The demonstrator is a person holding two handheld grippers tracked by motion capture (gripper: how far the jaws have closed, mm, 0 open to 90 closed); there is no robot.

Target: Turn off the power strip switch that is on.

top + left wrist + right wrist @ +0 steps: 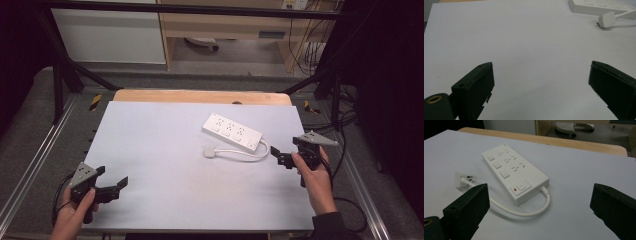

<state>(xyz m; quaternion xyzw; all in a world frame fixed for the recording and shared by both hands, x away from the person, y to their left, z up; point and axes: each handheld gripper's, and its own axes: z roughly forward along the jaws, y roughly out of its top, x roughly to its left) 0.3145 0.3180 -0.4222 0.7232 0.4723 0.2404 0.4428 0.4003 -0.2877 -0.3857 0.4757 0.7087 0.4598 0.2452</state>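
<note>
Jaws of the right tool point(280, 156) stand wide apart and hold nothing. Just ahead of them we find the white cable point(524, 213), looping toward the tool, then the power strip point(514, 173), its switch end nearest and its long axis running away and to the left. The plug point(460, 180) lies left of the strip. We judge the right tool nearer; the left tool point(114, 187), equally wide and empty, rests well apart across the table point(160, 165).
</note>
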